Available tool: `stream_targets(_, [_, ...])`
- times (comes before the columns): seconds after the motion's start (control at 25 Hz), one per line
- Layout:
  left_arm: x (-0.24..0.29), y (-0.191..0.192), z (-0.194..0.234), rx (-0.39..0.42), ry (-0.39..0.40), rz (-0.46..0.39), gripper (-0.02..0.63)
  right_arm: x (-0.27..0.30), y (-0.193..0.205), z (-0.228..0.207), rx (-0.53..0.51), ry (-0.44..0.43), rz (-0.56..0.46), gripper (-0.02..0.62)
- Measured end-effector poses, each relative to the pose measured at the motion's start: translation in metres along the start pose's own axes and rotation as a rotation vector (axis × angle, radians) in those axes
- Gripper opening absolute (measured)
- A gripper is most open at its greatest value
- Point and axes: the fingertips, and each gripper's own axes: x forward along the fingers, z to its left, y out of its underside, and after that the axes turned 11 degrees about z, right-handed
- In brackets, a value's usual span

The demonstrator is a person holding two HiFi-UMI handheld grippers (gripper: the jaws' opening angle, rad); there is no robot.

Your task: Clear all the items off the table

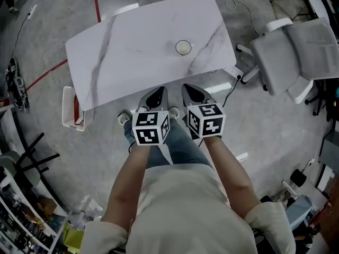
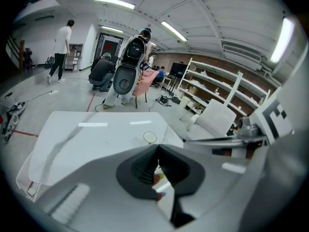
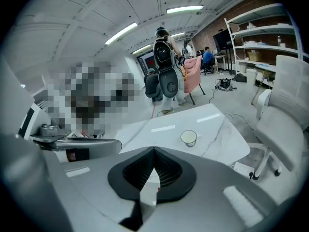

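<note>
Well, the hands are hidden in the head view, each one tucked under the marker cube of its gripper. The grippers cover part of the person's shoes too. A white box (image 1: 69,110) sits on the floor at the table's left end. It is half hidden under the table top, and I cannot tell what is in it. A chair (image 1: 296,57) stands to the right of the table.

The cup (image 1: 183,47) looks small from up here. It is pale inside, but it is too small to tell if it holds anything. It stands upright on the table (image 1: 127,52), toward the far right side, well apart from both grippers.

Both arms reach forward side by side, bare below the elbows. The left gripper (image 1: 157,95) and the right gripper (image 1: 193,93) sit just beside each other. They point forward and down, with their tips at the near edge of the table.

In its own view, the left gripper (image 2: 157,147) has its jaws pressed together with nothing between them. The right gripper (image 3: 154,152) is the same, closed tight and holding nothing. Both views show the cup (image 3: 189,137) farther off on the table.
</note>
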Motion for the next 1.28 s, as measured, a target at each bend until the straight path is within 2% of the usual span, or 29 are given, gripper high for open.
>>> stream_targets(0.56, [0.034, -0.012, -0.010, 0.031, 0.008, 0.035, 0.009, 0.008, -0.002, -0.041, 0.065, 0.065, -0.019, -0.002])
stream_targets(1.04, [0.096, -0.006, 0.006, 0.038, 0.026, 0.075, 0.009, 0.064, -0.010, -0.087, 0.088, 0.111, -0.016, -0.002])
stream_targets(1.28, [0.124, -0.004, 0.023, 0.029, 0.015, 0.079, 0.009, 0.096, -0.005, -0.098, 0.083, 0.113, 0.002, -0.001])
